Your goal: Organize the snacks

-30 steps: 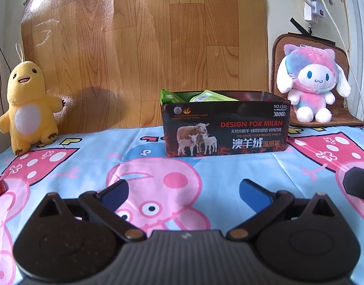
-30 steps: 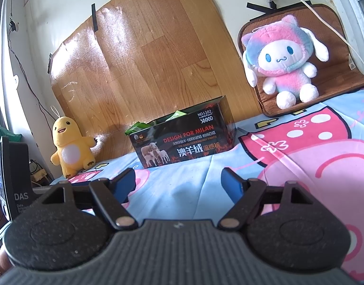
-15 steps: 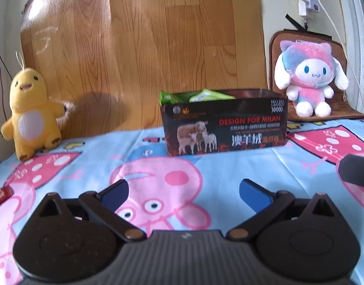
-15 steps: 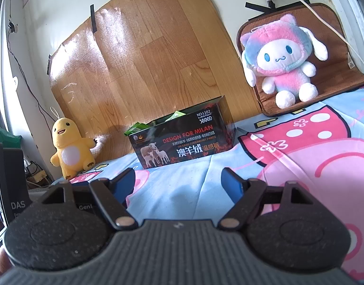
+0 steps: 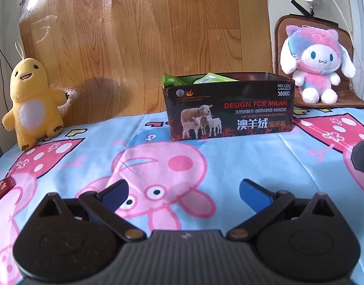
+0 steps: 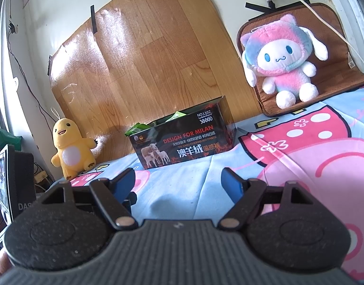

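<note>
A black open box (image 5: 230, 111) printed with sheep stands at the back of the cartoon cloth; green snack packets (image 5: 205, 78) stick out of its top. It also shows in the right wrist view (image 6: 182, 140). A red snack packet (image 5: 1, 187) lies at the far left edge of the cloth. My left gripper (image 5: 183, 193) is open and empty, low over the cloth, well in front of the box. My right gripper (image 6: 178, 184) is open and empty, in front of the box and to its right; part of it shows in the left wrist view (image 5: 362, 158).
A yellow duck plush (image 5: 31, 102) sits back left. A pink and blue plush (image 5: 312, 64) sits back right on a brown mat. A wood-pattern board (image 5: 144, 35) leans on the wall behind. A dark device (image 6: 13, 190) stands at the left.
The left gripper's view has shifted a little; the red packet shows more at the left edge. Both grippers stay open and empty.
</note>
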The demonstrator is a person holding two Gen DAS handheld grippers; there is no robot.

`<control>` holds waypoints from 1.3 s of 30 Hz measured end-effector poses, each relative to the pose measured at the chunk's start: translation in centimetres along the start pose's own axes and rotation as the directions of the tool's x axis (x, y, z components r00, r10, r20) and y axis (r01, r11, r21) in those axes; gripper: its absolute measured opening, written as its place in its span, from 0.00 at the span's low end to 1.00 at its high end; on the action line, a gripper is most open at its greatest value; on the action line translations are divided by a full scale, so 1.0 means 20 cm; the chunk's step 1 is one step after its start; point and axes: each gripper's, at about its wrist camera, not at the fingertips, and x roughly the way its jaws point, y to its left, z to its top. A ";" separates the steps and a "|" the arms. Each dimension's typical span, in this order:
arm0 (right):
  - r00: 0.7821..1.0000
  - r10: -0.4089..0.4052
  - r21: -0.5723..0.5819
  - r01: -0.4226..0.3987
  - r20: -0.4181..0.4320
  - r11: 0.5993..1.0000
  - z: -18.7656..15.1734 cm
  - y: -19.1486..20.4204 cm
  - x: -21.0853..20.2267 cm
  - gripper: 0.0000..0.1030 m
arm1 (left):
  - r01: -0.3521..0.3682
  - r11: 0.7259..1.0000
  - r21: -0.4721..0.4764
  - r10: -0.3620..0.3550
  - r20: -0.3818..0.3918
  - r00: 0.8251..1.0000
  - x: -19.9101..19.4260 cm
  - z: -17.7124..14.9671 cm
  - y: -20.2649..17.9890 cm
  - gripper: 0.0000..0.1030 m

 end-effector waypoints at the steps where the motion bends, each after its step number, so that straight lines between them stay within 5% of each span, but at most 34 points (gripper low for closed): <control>1: 1.000 0.000 0.000 0.000 0.000 1.000 0.00 0.00 0.00 0.79 | -0.002 1.000 0.000 0.002 -0.001 1.000 0.00 0.00 0.00 1.00; 39: 1.000 -0.002 0.002 0.002 0.002 1.000 0.00 0.00 0.00 0.79 | -0.041 0.999 0.012 0.041 -0.002 0.999 0.00 0.00 -0.01 1.00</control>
